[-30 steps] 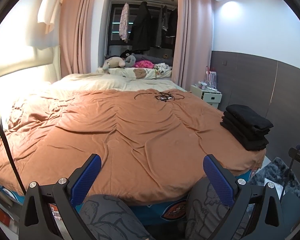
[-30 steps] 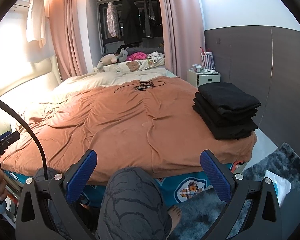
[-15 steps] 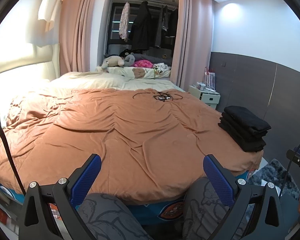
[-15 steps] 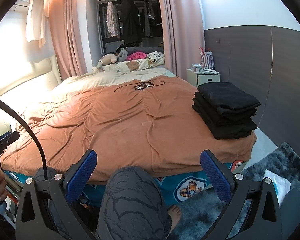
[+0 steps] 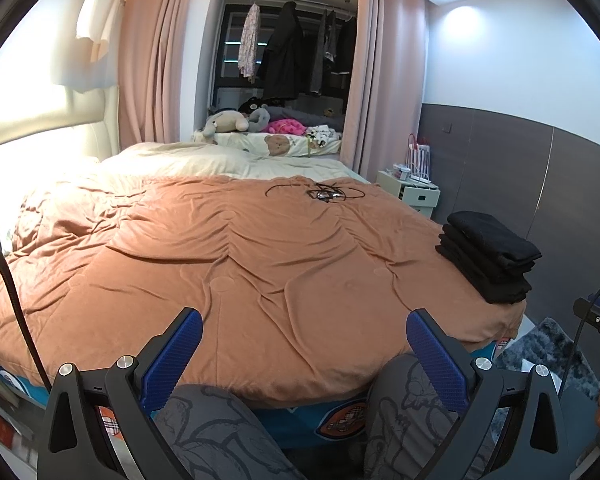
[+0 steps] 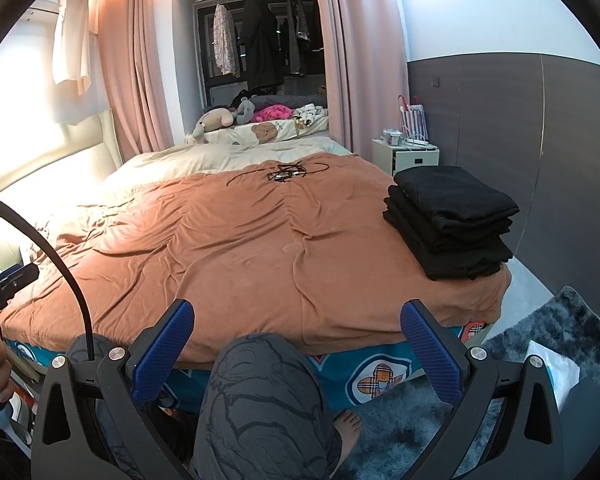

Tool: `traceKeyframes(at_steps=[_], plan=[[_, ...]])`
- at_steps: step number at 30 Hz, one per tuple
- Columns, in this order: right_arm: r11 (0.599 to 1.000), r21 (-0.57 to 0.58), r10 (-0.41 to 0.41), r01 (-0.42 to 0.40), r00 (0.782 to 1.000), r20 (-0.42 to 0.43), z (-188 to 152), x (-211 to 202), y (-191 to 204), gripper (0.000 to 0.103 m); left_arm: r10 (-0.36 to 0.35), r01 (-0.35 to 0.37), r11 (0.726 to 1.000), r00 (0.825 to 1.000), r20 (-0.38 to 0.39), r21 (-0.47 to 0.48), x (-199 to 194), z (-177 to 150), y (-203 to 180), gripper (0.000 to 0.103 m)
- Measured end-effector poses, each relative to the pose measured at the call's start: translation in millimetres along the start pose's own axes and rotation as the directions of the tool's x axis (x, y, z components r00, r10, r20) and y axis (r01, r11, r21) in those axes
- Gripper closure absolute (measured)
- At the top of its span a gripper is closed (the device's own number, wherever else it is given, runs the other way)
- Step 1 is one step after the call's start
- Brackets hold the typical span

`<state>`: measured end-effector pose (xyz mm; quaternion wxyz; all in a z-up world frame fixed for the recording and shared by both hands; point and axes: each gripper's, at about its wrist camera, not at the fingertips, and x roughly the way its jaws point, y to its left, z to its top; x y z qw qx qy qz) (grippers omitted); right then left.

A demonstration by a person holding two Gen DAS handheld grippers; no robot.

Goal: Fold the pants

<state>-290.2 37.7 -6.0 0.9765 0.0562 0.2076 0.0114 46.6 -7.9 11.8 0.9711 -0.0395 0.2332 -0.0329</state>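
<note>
A stack of folded black pants [image 5: 490, 254] lies on the near right corner of the bed's orange blanket [image 5: 236, 256]; it also shows in the right wrist view [image 6: 452, 220]. My left gripper [image 5: 304, 326] is open and empty, held low in front of the bed's near edge. My right gripper [image 6: 296, 318] is open and empty, also in front of the near edge, left of the stack. Both are well apart from the pants. No unfolded pants show on the blanket.
A tangle of black cable [image 5: 324, 194] lies far on the blanket. A white nightstand [image 6: 406, 156] stands at the right wall. Stuffed toys [image 5: 228, 122] sit beyond the bed. My knees in grey trousers [image 6: 260, 396] and a shaggy rug [image 6: 548, 344] are below.
The left gripper view has drifted slightly, so the black stack sits a bit farther right and lower. The right gripper has barely moved. Both stay open.
</note>
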Motion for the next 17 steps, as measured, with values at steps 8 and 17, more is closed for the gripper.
traceKeyframes(at_steps=[8, 17], plan=[[1.0, 0.006, 0.001, -0.001, 1.0, -0.008, 0.2, -0.1, -1.9, 0.0, 0.002, -0.002, 1.0, 1.0, 0.005, -0.008, -2.2, -0.8, -1.7, 0.0], [1.0, 0.005, 0.001, 0.0, 1.0, -0.014, -0.1, -1.6, 3.5, 0.0, 0.002, -0.002, 1.0, 1.0, 0.012, -0.005, -5.5, -1.9, -3.5, 0.0]])
